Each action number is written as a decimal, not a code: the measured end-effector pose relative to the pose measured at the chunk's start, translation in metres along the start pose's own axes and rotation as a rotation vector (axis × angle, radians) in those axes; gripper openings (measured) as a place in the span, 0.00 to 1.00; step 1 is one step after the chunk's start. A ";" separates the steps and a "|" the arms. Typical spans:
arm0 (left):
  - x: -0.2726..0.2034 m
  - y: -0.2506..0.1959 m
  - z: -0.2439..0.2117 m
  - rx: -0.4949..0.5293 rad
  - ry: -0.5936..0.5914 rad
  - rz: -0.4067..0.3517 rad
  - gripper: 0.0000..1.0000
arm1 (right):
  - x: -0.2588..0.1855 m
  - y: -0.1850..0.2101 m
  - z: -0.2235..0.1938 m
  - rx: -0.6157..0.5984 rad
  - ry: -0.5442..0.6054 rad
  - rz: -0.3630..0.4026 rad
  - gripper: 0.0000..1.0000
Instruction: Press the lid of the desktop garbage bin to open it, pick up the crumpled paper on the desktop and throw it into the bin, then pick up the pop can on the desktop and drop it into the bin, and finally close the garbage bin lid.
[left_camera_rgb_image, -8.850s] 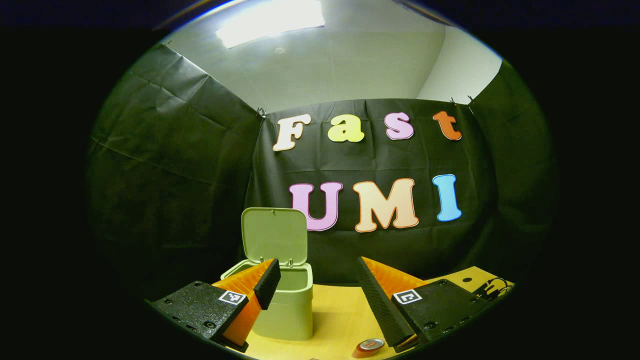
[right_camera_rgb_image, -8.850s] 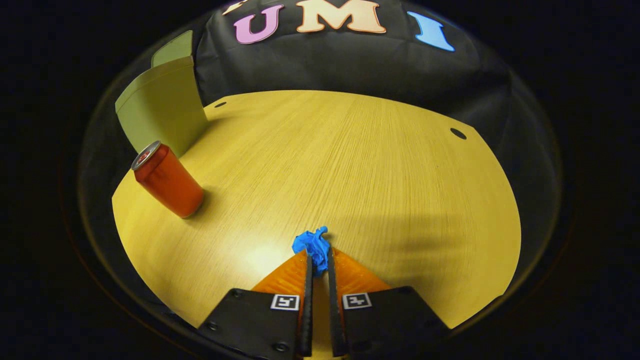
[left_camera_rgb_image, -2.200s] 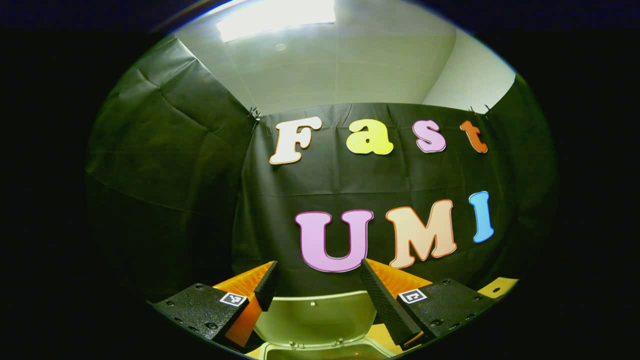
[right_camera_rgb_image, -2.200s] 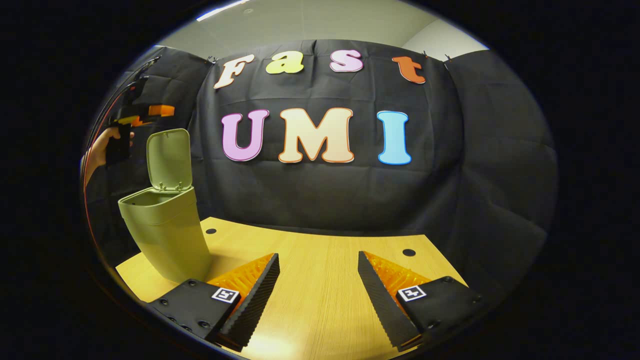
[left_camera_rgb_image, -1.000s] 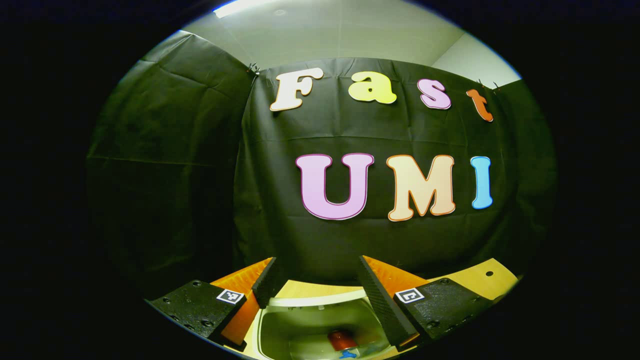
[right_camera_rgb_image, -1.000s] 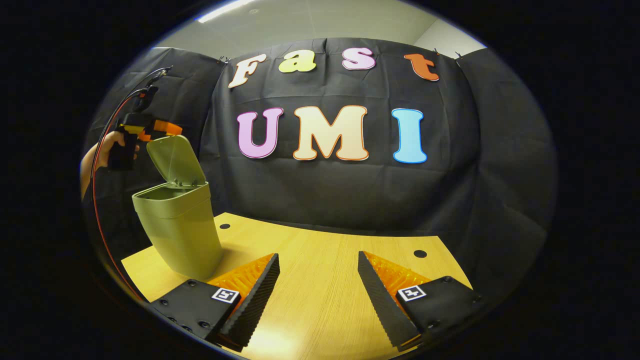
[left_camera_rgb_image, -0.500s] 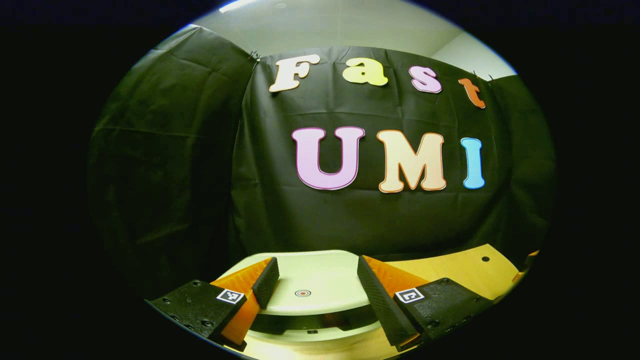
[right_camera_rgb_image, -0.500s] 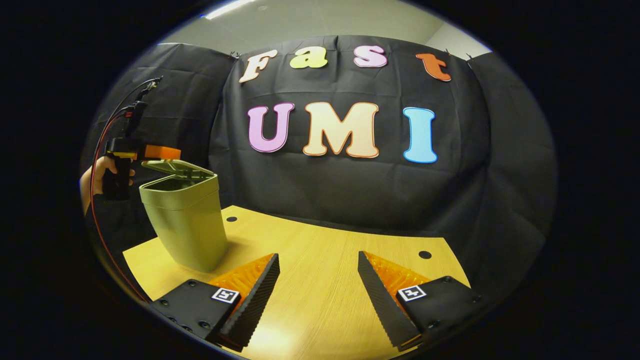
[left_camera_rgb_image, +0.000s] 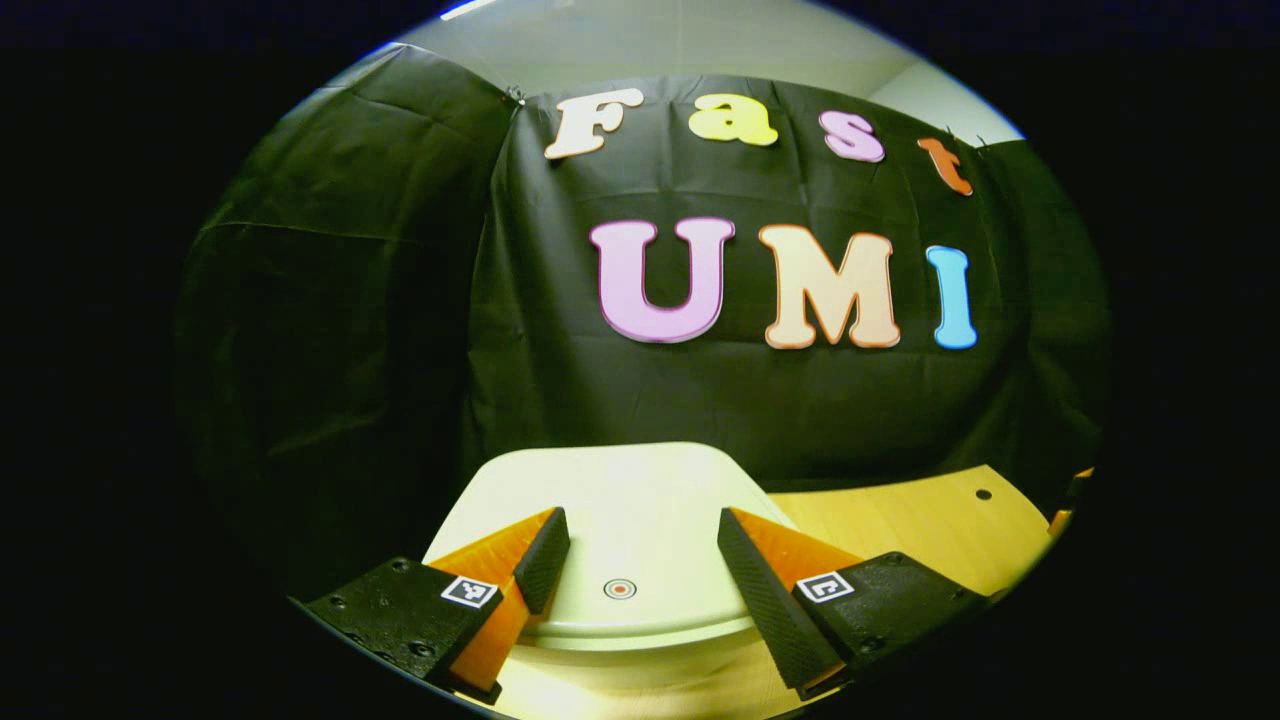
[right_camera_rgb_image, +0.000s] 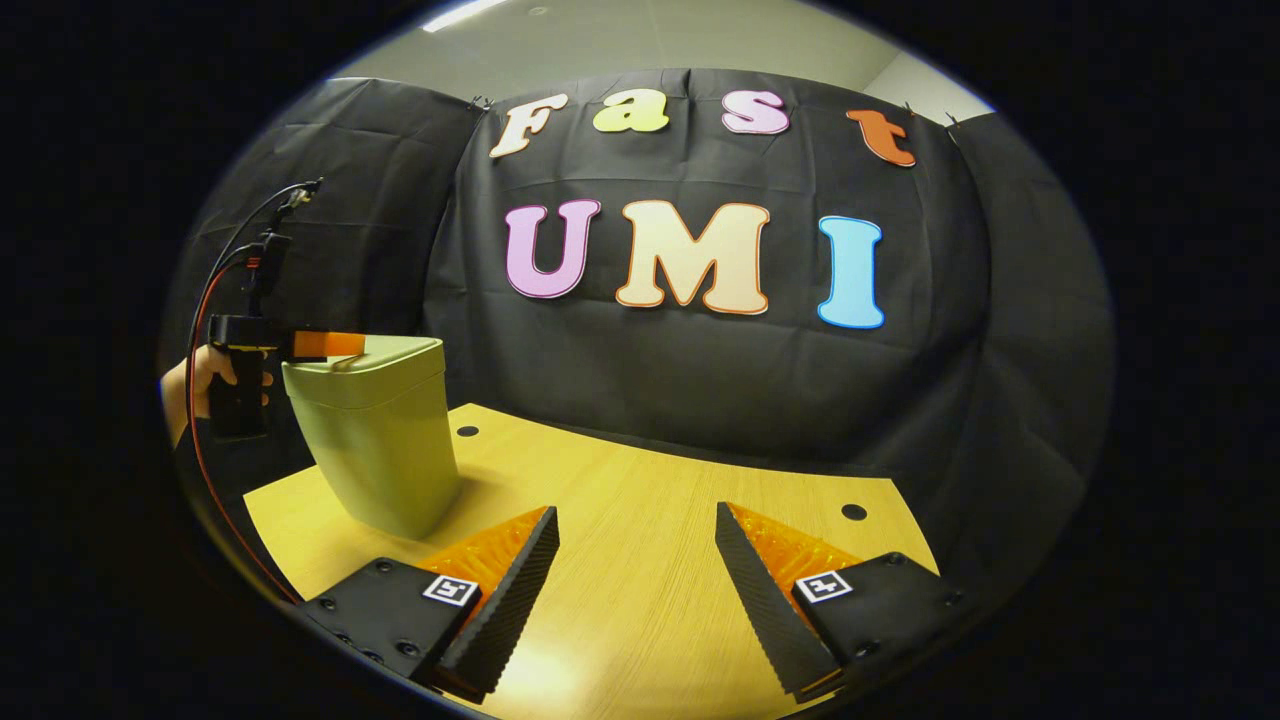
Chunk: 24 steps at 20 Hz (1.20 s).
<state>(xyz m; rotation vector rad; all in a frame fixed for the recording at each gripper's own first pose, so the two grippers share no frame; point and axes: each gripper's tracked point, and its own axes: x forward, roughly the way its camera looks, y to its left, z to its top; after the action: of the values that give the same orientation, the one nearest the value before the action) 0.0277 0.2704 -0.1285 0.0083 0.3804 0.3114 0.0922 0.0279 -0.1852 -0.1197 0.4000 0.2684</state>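
While lid (left_camera_rgb_image: 640, 520) lies flat on bin (right_camera_rgb_image: 380, 450), items as follows. Table (right_camera_rgb_image: 650, 560): wood, bin at its far left corner. Bin: green, closed. Left gripper (left_camera_rgb_image: 635, 535): fingers spread, resting on lid w/ nothing between. Right gripper (right_camera_rgb_image: 637, 530): spread wide, empty, above table, well apart from bin. Hand (right_camera_rgb_image: 205, 385): holds left gripper beside bin.

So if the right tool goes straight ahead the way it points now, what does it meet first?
Probably nothing near. The right tool is open and looks across the bare table to the black cloth wall, which it would likely meet first. The bin stands off to its left, outside that line. Depth is hard to judge.
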 end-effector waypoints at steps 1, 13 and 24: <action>0.003 -0.002 -0.003 0.002 -0.004 0.005 0.92 | 0.001 0.002 -0.001 0.007 0.001 0.003 1.00; -0.018 -0.028 0.021 0.007 -0.179 -0.080 0.92 | -0.009 -0.009 0.049 0.098 -0.132 -0.030 0.99; -0.091 -0.219 0.050 -0.060 -0.310 -0.392 0.92 | -0.067 -0.031 0.111 0.100 -0.331 -0.112 0.98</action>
<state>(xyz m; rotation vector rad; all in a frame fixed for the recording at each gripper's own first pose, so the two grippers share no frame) 0.0314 0.0366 -0.0633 -0.0754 0.0596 -0.0678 0.0825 0.0011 -0.0551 0.0013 0.0772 0.1535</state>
